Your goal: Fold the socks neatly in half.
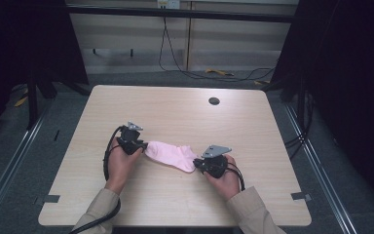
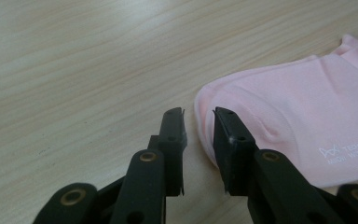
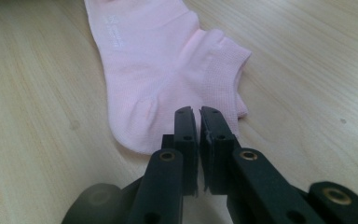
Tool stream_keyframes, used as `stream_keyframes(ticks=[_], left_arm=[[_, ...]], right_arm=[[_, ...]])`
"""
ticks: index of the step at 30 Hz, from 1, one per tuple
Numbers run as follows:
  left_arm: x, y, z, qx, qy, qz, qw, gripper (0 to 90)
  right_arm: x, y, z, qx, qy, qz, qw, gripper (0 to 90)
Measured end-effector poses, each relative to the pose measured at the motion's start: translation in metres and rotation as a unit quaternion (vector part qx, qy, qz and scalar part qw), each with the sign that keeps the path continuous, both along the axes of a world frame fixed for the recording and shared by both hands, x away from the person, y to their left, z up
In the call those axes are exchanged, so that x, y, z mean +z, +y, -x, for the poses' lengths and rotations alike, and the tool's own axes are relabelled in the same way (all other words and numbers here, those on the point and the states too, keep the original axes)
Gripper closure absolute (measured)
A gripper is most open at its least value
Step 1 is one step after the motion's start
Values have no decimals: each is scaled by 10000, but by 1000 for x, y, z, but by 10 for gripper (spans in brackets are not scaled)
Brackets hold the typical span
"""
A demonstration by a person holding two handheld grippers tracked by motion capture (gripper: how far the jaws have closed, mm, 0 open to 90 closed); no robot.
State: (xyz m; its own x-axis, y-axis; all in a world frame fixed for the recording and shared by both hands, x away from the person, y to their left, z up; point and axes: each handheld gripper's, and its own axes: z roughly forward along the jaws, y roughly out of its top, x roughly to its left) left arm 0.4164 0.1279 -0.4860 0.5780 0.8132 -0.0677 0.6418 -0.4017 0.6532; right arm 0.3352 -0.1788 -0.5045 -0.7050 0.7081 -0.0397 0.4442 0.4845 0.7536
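We've got a pink ankle sock (image 1: pixel 171 155) lying flat on the light wood worktop (image 1: pixel 185 117), roughly mid-worktop on the near side, between the two grippers. Left gripper (image 1: pixel 143 145) sits at the sock's left end, held in the left hand (image 1: pixel 121 163); in the left gripper view its fingers (image 2: pixel 172 135) stand apart w/ the sock's rounded toe edge (image 2: pixel 205 116) right in the gap, one finger over the fabric, the other over bare wood – not clamped. White lettering (image 2: pixel 349 151) shows on the sock there. Right gripper (image 1: pixel 198 164), in the right hand (image 1: pixel 227 181), is at the sock's other end; in the right gripper view its fingers (image 3: pixel 186 140) are nearly together, only a thin slit between, at the heel beside the ribbed cuff (image 3: pixel 226 60). We can't tell if fabric is pinched. A dark round hole (image 1: pixel 214 101) sits far-right in the worktop.
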Motion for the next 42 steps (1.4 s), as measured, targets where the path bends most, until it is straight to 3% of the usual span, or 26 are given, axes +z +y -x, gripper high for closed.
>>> stream_keyframes(ticks=[5,10,17,24,27,35,42], left_arm=[[-8,2,-2,40,126,139,9998,709],[-8,1,-1,49,11,200,9998,697],[-2,-6,5,-118,-62,32,9999,715],[-8,-9,4,-145,167,82,9997,765],[-3,-11,4,-191,312,-27,9993,860],[14,-5,4,-113,75,243,9996,886],[9,-4,4,-72,-104,121,9998,823]], right_arm=[[0,0,0,15,-3,15,10000,864],[0,0,0,15,-1,13,10000,864],[0,0,0,15,7,5,10000,864],[0,0,0,17,14,-3,10000,864],[0,0,0,17,16,-5,10000,864],[0,0,-1,18,23,-11,10000,865],[0,0,-1,20,41,-20,10000,865]])
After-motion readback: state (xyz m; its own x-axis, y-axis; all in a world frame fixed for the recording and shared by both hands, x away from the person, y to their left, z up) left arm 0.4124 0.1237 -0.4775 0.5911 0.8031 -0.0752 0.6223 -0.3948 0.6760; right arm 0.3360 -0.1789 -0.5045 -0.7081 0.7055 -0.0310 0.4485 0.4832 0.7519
